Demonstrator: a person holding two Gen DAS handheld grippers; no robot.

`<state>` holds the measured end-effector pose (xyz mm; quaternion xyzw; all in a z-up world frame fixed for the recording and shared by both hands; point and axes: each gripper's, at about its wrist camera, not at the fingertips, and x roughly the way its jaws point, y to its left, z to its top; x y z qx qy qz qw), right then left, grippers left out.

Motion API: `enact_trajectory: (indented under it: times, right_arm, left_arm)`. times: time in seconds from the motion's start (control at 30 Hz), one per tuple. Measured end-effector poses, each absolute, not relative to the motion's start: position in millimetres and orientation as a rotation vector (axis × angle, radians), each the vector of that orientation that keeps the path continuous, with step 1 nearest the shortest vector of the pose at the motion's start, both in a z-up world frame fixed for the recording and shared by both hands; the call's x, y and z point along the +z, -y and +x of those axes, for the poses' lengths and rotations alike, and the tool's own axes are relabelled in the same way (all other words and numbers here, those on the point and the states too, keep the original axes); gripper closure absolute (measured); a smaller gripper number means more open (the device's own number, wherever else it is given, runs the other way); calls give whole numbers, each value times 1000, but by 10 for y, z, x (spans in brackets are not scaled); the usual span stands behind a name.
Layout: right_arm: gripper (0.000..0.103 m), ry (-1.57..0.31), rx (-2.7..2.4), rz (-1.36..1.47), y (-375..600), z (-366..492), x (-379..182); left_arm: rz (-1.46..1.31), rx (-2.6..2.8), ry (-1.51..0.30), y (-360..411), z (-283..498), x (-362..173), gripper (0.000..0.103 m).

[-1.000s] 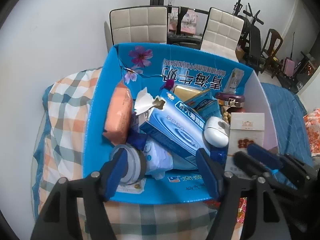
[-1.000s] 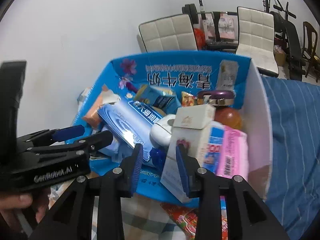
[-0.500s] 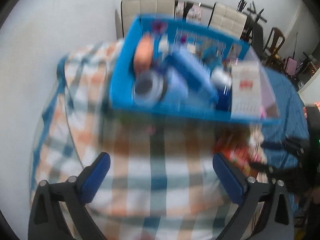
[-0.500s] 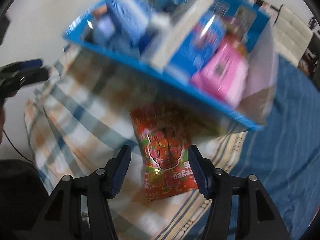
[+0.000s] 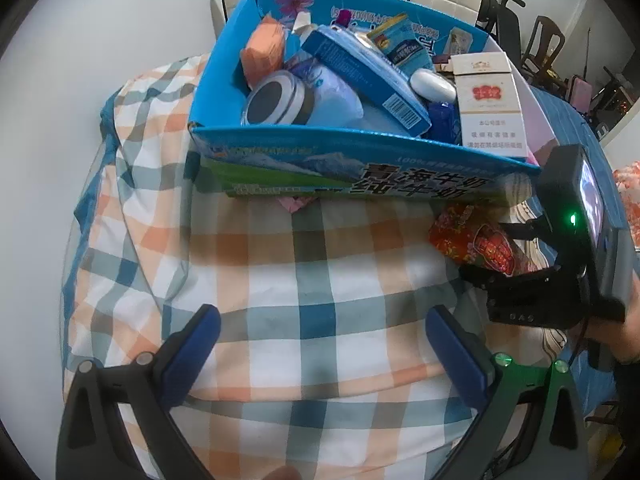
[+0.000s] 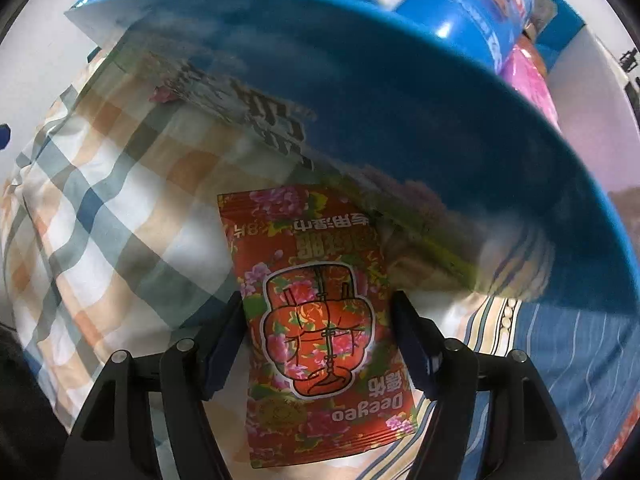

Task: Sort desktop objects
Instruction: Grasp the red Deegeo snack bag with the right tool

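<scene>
Right wrist view: right gripper [image 6: 316,332] has dropped from over the blue box [image 6: 400,92] to the red wipes pack [image 6: 320,320] on the checked cloth [image 6: 92,208], box at 12 o'clock. Jaws just been opening, now spread either side of pack, not pinching yet. Left gripper [image 5: 320,344] pulled back w/ jaws fully spread, empty over cloth. Prob. next: pack goes into box.

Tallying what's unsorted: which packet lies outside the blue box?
The red flowered foil packet, flat on the checked cloth beside the box; the rest sit inside.
</scene>
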<state>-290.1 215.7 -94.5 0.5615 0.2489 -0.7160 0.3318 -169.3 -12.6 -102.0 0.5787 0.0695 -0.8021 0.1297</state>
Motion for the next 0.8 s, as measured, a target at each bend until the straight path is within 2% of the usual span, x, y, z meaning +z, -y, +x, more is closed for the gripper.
enact_trajectory:
  times: [0.23,0.8]
  right_arm:
    - [40,-602,-1935,1435,-2249,-2709,-829]
    - [41,-404,-1971,1268,-2608,-2208,-67]
  left_arm:
    - [1696,-2343,-189,79,-1731,-1012,0]
    - [1678,-2378,-175,13,-1811,-962,0]
